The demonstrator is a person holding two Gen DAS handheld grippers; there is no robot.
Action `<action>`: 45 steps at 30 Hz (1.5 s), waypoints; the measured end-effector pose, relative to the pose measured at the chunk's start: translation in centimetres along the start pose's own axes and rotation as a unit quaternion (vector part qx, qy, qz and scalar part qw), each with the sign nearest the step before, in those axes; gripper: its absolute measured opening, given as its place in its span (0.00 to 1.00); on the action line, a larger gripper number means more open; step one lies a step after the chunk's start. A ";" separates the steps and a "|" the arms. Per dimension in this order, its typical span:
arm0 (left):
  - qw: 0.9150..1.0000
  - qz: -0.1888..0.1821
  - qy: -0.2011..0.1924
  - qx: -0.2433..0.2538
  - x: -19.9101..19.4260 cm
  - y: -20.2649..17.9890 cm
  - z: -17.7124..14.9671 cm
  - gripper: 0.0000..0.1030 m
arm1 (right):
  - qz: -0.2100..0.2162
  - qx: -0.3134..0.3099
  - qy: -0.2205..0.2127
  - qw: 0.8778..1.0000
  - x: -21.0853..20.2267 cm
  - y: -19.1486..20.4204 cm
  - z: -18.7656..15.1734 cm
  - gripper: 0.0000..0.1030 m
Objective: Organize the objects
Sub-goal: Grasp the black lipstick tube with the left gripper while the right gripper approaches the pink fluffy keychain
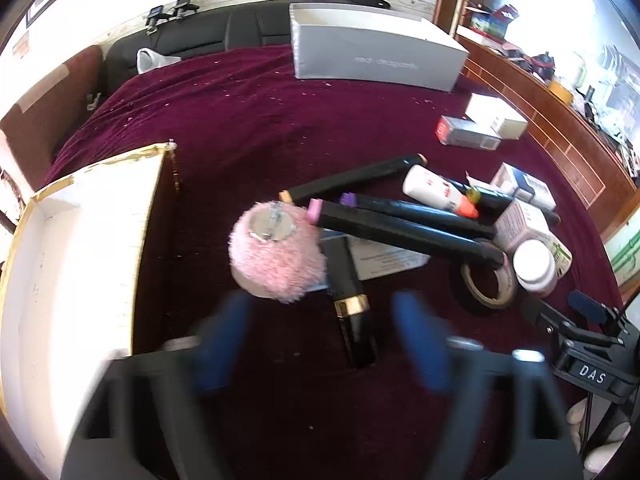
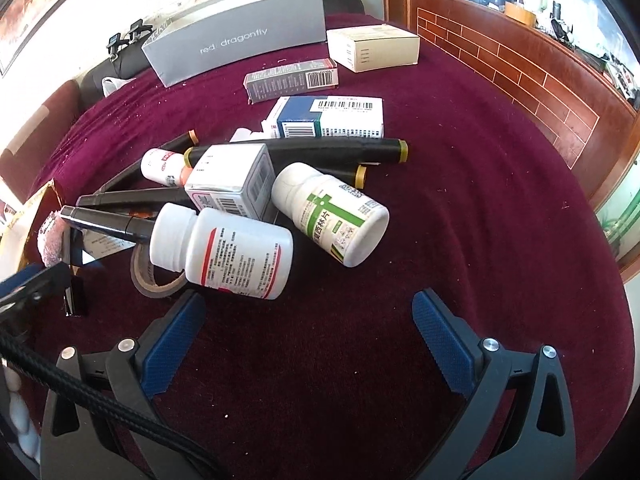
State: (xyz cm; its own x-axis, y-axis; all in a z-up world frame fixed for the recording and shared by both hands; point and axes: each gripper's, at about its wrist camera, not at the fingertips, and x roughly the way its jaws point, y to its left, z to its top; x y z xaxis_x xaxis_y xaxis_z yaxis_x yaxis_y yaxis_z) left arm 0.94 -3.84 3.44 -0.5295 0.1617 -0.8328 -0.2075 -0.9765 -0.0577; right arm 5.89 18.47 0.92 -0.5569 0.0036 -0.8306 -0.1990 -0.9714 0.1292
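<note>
Plainly "red dragonfly" on grey box (image 2: 236, 46); both grippers (image 1: 324, 328) (image 2: 308, 336) open, empty.

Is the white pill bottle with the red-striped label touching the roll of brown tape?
Touching. The right wrist view shows the white pill bottle with the red-striped label lying on the roll of brown tape, overlapping its rim with no visible gap.

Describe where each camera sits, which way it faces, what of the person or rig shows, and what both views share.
Left wrist: on the left gripper, angled down at the pink fluffy ball and black markers; blurred blue fingers, open, and a gloved hand low right.
Right wrist: on the right gripper, angled down at the white pill bottle; blue pads wide open, empty.
Shared: maroon cloth, tape roll, grey shoe box.
</note>
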 end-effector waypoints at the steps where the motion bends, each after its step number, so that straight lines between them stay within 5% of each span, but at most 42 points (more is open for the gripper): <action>1: 1.000 0.002 0.001 -0.003 0.1 -0.1 0.0 0.45 | -0.001 0.000 0.000 1.000 0.0 0.0 0.0 1.00; 10: 1.000 0.022 0.017 0.008 2.8 -1.6 0.4 0.45 | -0.004 0.002 0.000 1.000 0.2 0.3 0.1 1.00; 13: 1.000 0.000 0.010 -0.002 2.5 -1.3 0.3 0.13 | -0.006 0.002 0.000 1.000 0.2 0.2 0.2 1.00; 19: 0.996 -0.066 -0.004 -0.063 -1.2 1.6 -1.2 0.14 | 0.001 0.020 -0.004 1.000 -0.1 -0.4 0.1 1.00; 26: 0.991 -0.103 -0.031 -0.079 -6.2 4.9 -3.8 0.14 | 0.072 0.037 -0.038 0.996 -4.3 -1.4 0.6 1.00; 30: 0.990 -0.105 -0.041 -0.083 -7.1 6.0 -4.6 0.14 | 0.151 -0.029 -0.035 0.987 -6.4 2.6 1.9 1.00; 36: 0.990 -0.094 -0.069 -0.082 -9.5 7.6 -5.8 0.14 | 0.289 -0.076 0.055 0.953 -4.0 10.5 3.1 0.99; 41: 0.990 -0.080 -0.085 -0.078 -10.8 9.2 -6.6 0.14 | 0.295 -0.080 0.088 0.948 -0.8 15.8 4.2 0.90; 45: 0.990 -0.076 -0.084 -0.081 -10.7 10.5 -6.9 0.14 | 0.244 -0.095 0.089 0.961 1.1 19.1 4.9 0.88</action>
State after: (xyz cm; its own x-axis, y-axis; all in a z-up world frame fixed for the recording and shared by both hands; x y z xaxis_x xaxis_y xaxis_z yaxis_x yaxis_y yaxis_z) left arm 10.12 -16.79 7.94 -0.6349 0.3165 -0.7048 -0.1672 -0.9469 -0.2747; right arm -2.50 1.05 5.13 -0.3969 -0.4870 -0.7780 0.2117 -0.8733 0.4387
